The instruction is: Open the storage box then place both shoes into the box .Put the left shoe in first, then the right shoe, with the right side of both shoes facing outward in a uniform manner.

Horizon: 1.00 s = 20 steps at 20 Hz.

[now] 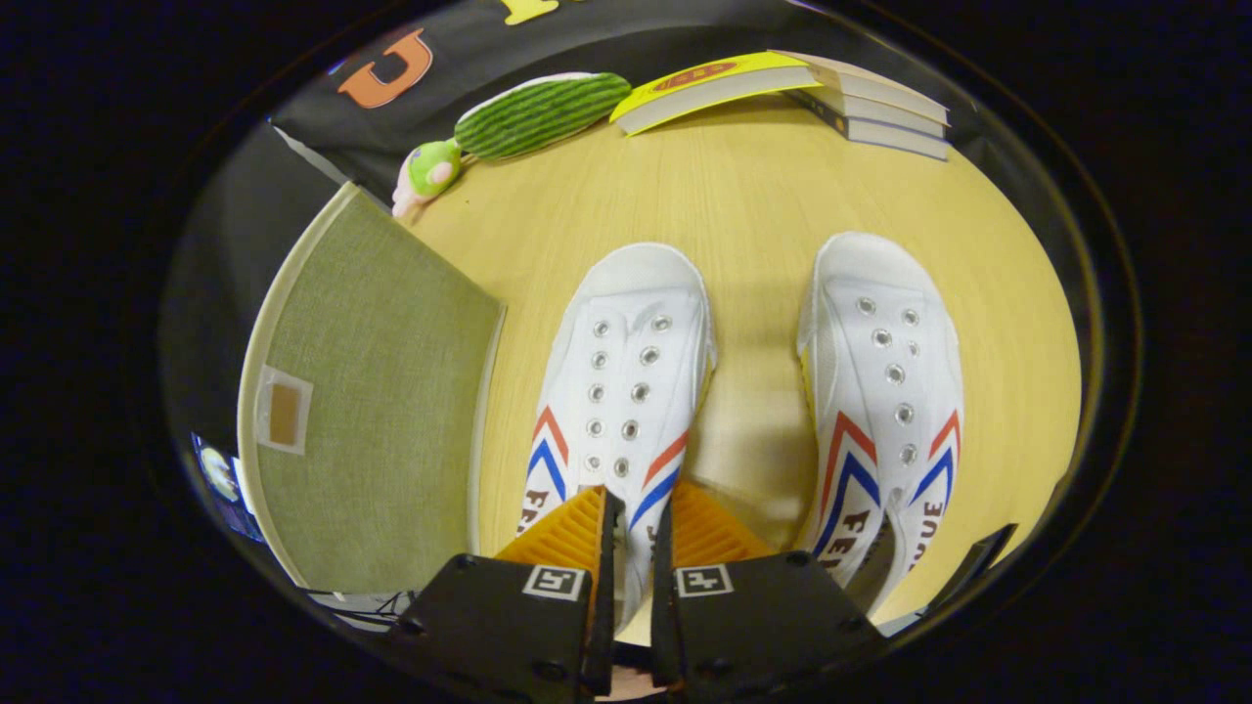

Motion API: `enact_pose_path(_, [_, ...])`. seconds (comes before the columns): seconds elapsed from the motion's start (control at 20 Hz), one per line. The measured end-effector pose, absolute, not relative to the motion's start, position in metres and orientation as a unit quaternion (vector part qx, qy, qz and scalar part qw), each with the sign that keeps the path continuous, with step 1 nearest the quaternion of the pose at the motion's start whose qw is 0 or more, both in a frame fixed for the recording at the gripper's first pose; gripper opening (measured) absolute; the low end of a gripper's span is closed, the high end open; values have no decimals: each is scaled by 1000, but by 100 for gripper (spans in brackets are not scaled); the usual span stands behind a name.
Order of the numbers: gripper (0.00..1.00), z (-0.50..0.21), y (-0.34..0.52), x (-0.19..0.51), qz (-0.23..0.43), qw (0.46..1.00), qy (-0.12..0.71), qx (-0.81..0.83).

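1. Gripper [634, 508]: jaws nearly together, clamped on the side wall of the left shoe [618, 391] at its opening. One finger sits outside the shoe, the other inside it, with the wall pinched in the narrow gap between them.
2. Left shoe: white canvas, no laces, two rows of metal eyelets, red and blue chevrons on both sides. Toe points away from the fingers. I cannot tell whether the sole rests on the table or is lifted clear.
3. Right shoe [885, 391]: same pattern, beside the left shoe on the side away from the box, toe pointing the same way. The two shoes are apart, with a strip of bare table between them. A finger covers part of its heel end.
4. Box [377, 391]: olive-green fabric with pale trim and a small tan label patch, lid shut. It sits on the other side of the left shoe, near it but not touching.
5. Table [753, 196]: light wood grain; a soft shadow lies between the shoes.
6. Beyond the shoes, at the far edge: a green striped plush toy [533, 117] lying on its side and a stack of books [841, 93], the top one with a yellow cover, fanned out toward the toy.
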State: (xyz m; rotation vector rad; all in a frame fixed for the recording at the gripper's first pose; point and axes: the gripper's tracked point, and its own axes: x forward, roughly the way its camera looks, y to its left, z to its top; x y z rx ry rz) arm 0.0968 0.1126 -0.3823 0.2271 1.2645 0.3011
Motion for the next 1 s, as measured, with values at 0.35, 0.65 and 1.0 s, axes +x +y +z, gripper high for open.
enact_pose_path(0.35, [6,-370,119,85,143,772,585,202])
enact_pose_path(0.65, [6,-327,119,55,149,782,560,231])
enact_pose_path(1.0, [6,-231,127,-3,175,811,513,219])
